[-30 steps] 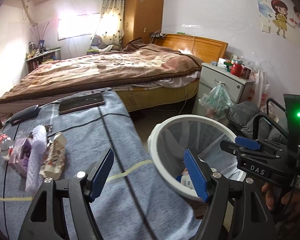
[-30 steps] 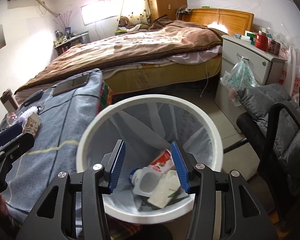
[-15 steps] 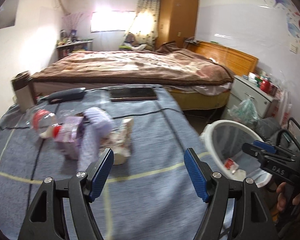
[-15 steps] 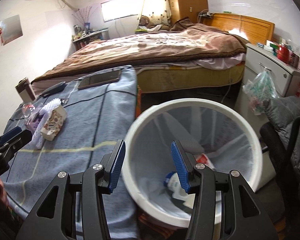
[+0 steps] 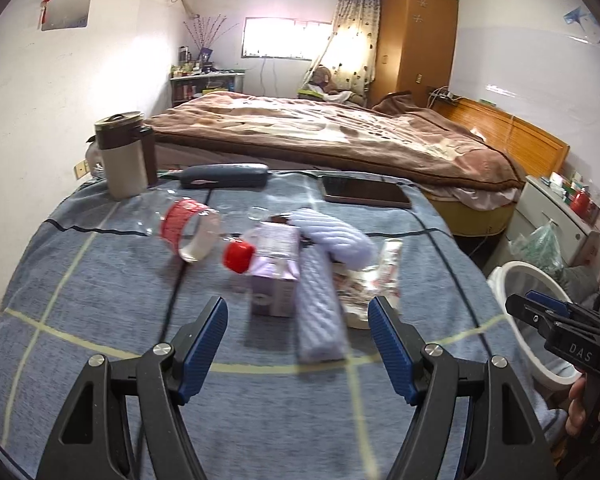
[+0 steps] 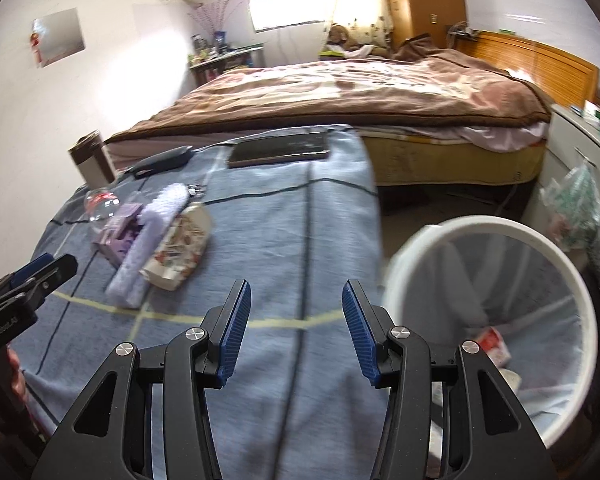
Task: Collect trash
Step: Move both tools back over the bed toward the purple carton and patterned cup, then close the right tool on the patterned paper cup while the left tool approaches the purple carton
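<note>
Both the left gripper (image 5: 298,342) and right gripper (image 6: 296,328) are hanging half-open and empty over the table (image 5: 100,280), where one bottle (image 5: 188,228), one purple carton (image 5: 274,276) and one wrapper (image 6: 178,252) are lying beside one white bin (image 6: 496,226).

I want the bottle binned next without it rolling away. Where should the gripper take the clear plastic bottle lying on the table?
Grip the clear plastic bottle across its red-labelled middle, from above: it lies on its side, red cap towards the camera.

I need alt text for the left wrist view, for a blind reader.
Open left tongs hover over a blue cloth-covered table with a clear bottle, purple carton, lilac cloth and wrapper. A white bin stands at right.
</note>
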The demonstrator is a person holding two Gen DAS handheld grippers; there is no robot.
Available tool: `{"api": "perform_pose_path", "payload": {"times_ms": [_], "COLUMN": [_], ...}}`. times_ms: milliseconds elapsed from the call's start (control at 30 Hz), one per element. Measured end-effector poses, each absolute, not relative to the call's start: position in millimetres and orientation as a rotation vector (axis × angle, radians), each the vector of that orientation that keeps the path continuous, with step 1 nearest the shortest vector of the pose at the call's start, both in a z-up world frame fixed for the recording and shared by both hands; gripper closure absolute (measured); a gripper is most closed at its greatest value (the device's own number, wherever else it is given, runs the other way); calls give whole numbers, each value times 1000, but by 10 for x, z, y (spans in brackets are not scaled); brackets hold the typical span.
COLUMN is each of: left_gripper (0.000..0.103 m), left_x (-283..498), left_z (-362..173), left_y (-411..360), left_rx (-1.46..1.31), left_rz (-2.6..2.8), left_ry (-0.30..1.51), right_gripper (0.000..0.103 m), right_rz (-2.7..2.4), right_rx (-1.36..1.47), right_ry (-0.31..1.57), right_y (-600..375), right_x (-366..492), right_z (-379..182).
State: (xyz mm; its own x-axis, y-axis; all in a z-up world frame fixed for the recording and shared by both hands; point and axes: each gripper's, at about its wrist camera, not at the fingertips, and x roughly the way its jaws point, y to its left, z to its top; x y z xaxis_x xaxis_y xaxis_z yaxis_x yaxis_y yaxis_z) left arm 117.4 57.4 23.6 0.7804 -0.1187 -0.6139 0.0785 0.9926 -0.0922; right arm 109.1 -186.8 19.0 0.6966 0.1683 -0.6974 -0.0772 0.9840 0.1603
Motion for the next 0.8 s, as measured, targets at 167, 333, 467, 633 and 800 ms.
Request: {"api": "perform_pose_path", "payload": {"times_ms": [167,333,467,633,800], "left_gripper": [28,28,28,28,28], "left_x": [1286,1381,1455,1529,1610], "left_z": [197,160,154,145,119], "left_y": [750,833,866,900,906], "left_rx": [-67,-53,-53,-66,-70], "left_rz": [-84,-83,-99,-109,-116], "left_ry": [682,697,704,709,721], "right_gripper": [53,52,48,47,47], "right_rz": [201,233,258,281,250], "right_rx": [154,163,172,185,130], "right_ry": [816,824,839,877,919], "right_y": [-1659,-1484,-1356,-1208,-1085], "right_x": [1263,1357,1454,1598,1698], "right_z": [170,167,139,62,-32]}}
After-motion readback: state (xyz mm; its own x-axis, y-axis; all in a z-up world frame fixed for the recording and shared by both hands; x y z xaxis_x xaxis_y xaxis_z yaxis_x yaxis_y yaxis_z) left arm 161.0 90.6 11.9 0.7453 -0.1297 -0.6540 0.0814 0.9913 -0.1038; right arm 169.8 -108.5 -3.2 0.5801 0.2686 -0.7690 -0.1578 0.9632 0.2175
